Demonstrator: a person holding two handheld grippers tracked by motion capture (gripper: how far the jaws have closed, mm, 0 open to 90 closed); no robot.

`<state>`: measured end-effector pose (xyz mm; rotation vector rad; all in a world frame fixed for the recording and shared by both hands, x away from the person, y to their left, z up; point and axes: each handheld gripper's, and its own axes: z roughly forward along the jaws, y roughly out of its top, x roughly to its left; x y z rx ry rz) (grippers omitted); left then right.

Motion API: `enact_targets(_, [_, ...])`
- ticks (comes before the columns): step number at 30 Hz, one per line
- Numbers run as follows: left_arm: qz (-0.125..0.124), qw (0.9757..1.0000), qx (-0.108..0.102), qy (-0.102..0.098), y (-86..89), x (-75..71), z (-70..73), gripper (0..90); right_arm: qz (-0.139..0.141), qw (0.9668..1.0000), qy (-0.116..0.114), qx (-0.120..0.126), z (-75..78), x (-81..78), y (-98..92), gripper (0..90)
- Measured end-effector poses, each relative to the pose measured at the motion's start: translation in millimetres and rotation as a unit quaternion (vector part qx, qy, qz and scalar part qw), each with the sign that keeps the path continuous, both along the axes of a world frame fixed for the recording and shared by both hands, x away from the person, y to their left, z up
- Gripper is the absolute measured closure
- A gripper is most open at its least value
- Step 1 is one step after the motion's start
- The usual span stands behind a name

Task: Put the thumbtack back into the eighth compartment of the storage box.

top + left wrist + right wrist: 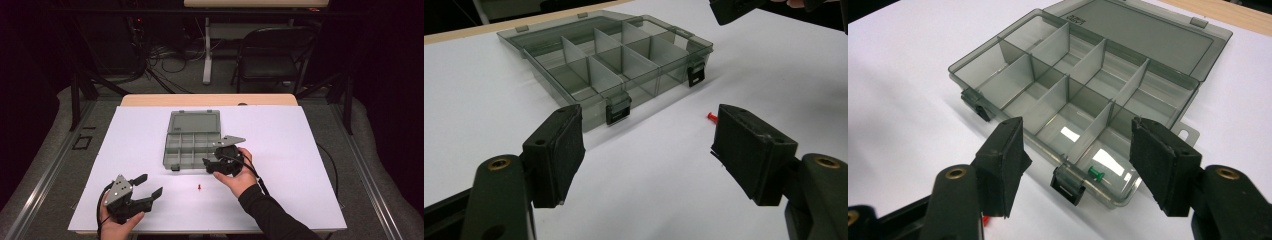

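The right gripper (215, 161), jaws spread and empty over the box (191, 142) holding a green pin (1096, 173), should approach the red pin (199, 188) squarely; the left gripper (150, 186) idles open.

A grey translucent organizer box (192, 139) lies open and flat on the white table (280, 150), its lid folded back on the far side, its tray split by dividers into small compartments, two dark latches on the near wall. A green pushpin (1095, 173) lies on its side in a near corner compartment. A red pushpin (199, 187) lies on the table, near the box's front.
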<state>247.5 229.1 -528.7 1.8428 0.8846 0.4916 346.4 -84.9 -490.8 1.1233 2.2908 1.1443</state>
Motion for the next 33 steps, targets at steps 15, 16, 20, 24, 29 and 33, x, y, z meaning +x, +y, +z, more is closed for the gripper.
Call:
enact_targets(15, [0.0,1.0,-0.001,0.0,0.3,0.2,-0.1,28.0,0.024,0.9997,-0.001,0.002,-8.8,-22.6,2.7,37.7])
enact_targets(16, [0.001,1.0,0.0,0.0,0.2,0.0,0.0,28.1,0.025,0.9997,-0.003,0.002,-9.1,-24.4,3.1,37.7])
enact_targets(20, [0.001,1.0,0.001,0.0,0.1,-0.2,0.2,28.1,0.031,0.9995,-0.003,0.006,-11.3,-30.2,3.9,37.6])
enact_targets(24, [0.001,1.0,0.0,0.0,0.1,-0.3,0.2,28.1,0.035,0.9994,0.0,0.007,-15.8,-35.9,4.7,37.4])
enact_targets(29, [0.001,1.0,0.0,0.0,-0.3,-0.2,0.1,28.1,0.038,0.9992,0.006,0.008,-23.2,-40.6,5.7,37.3])
enact_targets(33, [0.001,1.0,0.0,0.0,-0.3,-0.1,0.0,28.1,0.041,0.9991,0.008,0.007,-29.4,-43.1,8.4,37.7])
